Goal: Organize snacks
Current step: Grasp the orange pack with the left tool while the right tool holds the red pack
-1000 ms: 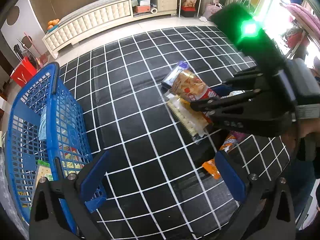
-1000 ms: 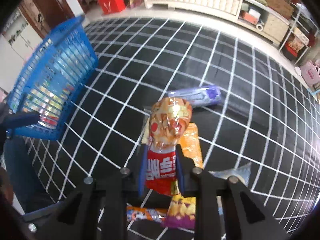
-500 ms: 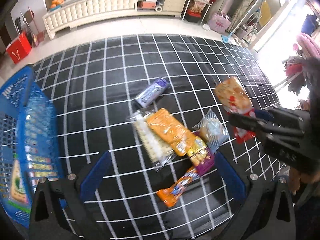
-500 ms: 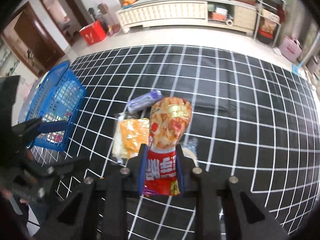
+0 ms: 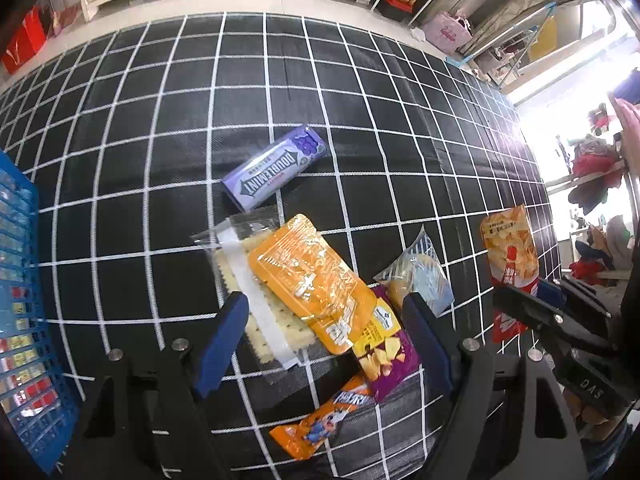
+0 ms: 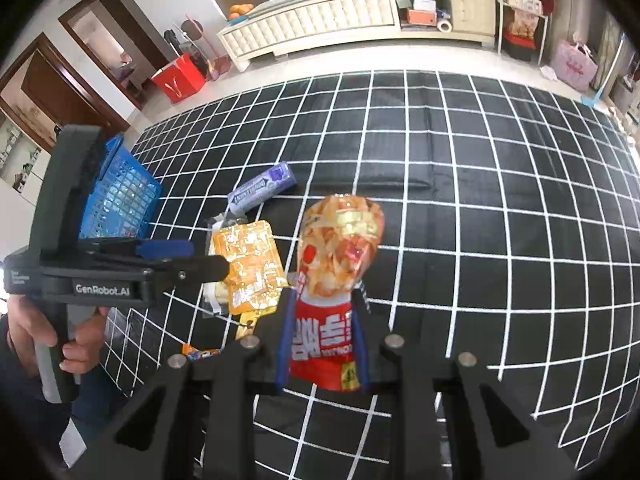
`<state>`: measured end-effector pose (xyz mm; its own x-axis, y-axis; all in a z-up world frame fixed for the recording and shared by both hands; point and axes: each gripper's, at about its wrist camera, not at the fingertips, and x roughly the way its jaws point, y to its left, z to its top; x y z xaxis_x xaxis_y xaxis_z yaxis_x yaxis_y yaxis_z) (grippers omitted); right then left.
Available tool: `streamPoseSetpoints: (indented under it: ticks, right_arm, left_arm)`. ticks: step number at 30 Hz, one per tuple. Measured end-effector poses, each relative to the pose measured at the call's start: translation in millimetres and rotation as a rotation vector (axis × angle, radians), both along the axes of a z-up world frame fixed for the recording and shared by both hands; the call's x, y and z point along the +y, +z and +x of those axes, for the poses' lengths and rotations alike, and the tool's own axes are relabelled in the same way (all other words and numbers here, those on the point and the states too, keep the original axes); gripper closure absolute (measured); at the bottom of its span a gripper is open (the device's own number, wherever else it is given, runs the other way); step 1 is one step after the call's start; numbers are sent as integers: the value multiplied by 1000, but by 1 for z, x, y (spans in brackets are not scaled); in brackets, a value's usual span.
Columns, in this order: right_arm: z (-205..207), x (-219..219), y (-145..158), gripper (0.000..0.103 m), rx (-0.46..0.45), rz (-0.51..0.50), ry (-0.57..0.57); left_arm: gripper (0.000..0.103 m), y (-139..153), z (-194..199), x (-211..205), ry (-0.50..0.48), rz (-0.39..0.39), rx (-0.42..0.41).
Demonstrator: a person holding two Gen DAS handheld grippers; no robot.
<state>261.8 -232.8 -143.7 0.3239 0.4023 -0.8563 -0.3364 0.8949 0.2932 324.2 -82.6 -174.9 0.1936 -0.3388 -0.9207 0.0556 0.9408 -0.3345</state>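
One chip bag (image 6: 336, 280) sits pinched in right tool (image 6: 322, 344) (left gapes).

The purple gum pack (image 5: 275, 172) is showing "DOUBLEMINT"; the left gripper (image 6: 208, 258) is bearing "GenRobot.AI", and the right gripper (image 5: 550, 304) is possibly showing "SVG".

Both wrist views look down, sharing the gridded mat (image 5: 360, 120).

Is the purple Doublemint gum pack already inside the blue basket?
No, the gum pack lies on the checked mat, apart from the blue basket.
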Motion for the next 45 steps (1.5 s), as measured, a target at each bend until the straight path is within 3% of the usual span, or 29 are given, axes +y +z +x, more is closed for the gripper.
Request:
streamPoseSetpoints:
  ticks: [10, 18, 26, 32, 35, 40, 45]
  right_arm:
    - [7, -8, -17, 73, 32, 43, -7]
    - [9, -12, -22, 73, 41, 71, -6]
    - [10, -13, -25, 73, 47, 70, -12]
    - [9, -25, -25, 73, 47, 68, -38]
    - [10, -33, -26, 73, 48, 67, -54]
    - [11, -43, -30, 73, 64, 71, -82]
    - [9, -43, -34, 73, 78, 70, -83]
  left_arm:
    - [44, -21, 10, -8, -10, -5, 38]
    - [46, -27, 16, -21, -32, -3, 28]
    - [46, -30, 29, -57, -75, 110, 28]
    - [46, -46, 44, -86, -112, 135, 74]
    - [46, -47, 47, -99, -127, 152, 54]
    - [45, -51, 32, -141, -281, 352, -33]
    - [46, -52, 30, -155, -309, 348, -22]
